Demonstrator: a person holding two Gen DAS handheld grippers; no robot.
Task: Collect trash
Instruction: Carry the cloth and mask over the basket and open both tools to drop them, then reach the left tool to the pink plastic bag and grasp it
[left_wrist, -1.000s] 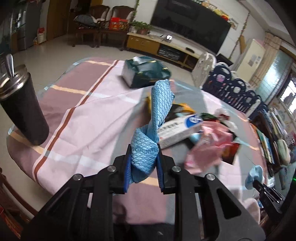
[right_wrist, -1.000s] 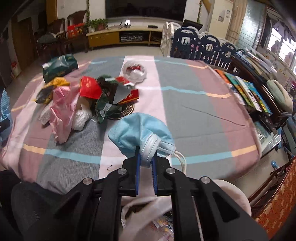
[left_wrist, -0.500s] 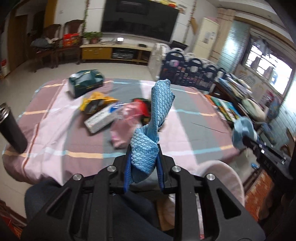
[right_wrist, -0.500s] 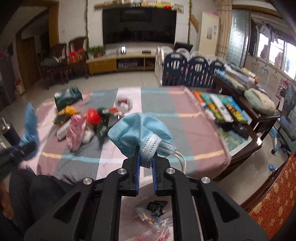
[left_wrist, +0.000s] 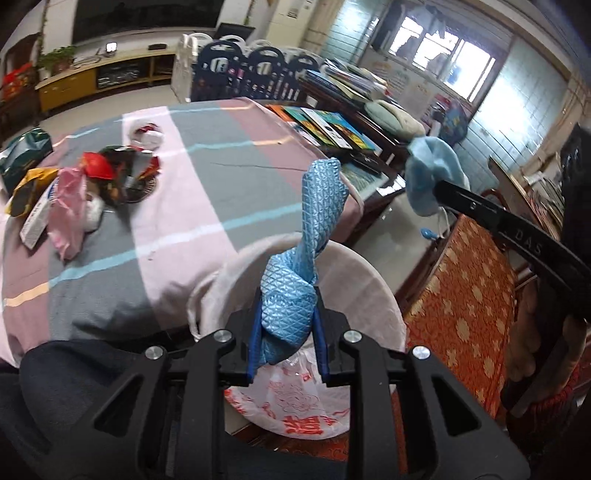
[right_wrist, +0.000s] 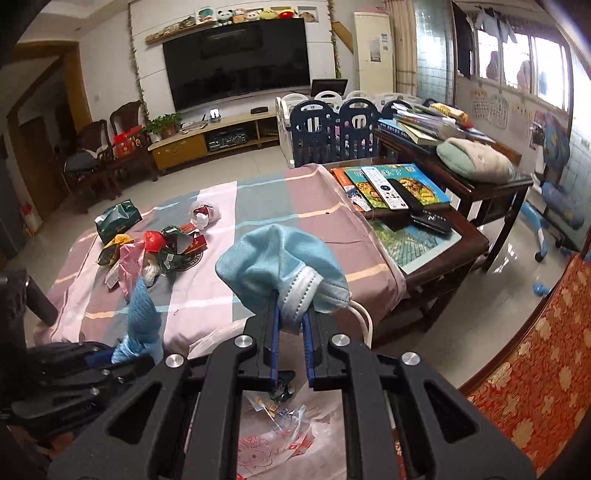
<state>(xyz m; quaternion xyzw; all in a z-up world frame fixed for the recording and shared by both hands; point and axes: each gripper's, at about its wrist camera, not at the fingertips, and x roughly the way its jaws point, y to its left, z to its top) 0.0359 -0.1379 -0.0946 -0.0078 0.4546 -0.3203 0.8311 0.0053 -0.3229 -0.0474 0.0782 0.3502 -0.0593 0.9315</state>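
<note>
One table (right_wrist: 258, 206) under a striped cloth fills the middle of both views, and a second, dark wooden side table (right_wrist: 461, 236) stands against its far right edge with books and two remote controls on it. Just beside the striped table's near edge sits one white bin (left_wrist: 369, 280) lined with a plastic bag (left_wrist: 295, 402) printed in red; in the right wrist view a few wrappers lie inside the bag, too small to tell apart.

One heap of trash (right_wrist: 155, 247) lies on the far left part of the cloth: a pink bag, a red piece, dark green wrappers, a yellow packet and a white box, overlapping so that an exact count is not possible. A green tissue pack (right_wrist: 118, 219) and a small clear bag (right_wrist: 205, 214) lie apart from the heap.

Two grippers are in view. The left gripper (left_wrist: 288, 332) is clamped on one twisted blue cloth (left_wrist: 306, 243), which stands up over the bin and hides part of its rim. The right gripper (right_wrist: 291, 328) pinches one crumpled blue face mask (right_wrist: 280, 258), its white ear loop hanging to the right; it hovers over the bag's opening. Each gripper's body blocks the lower part of its own view, cutting off the bin's near side.

A dark cup (right_wrist: 37, 299) stands at the table's left edge, partly cut off by the left gripper.
</note>
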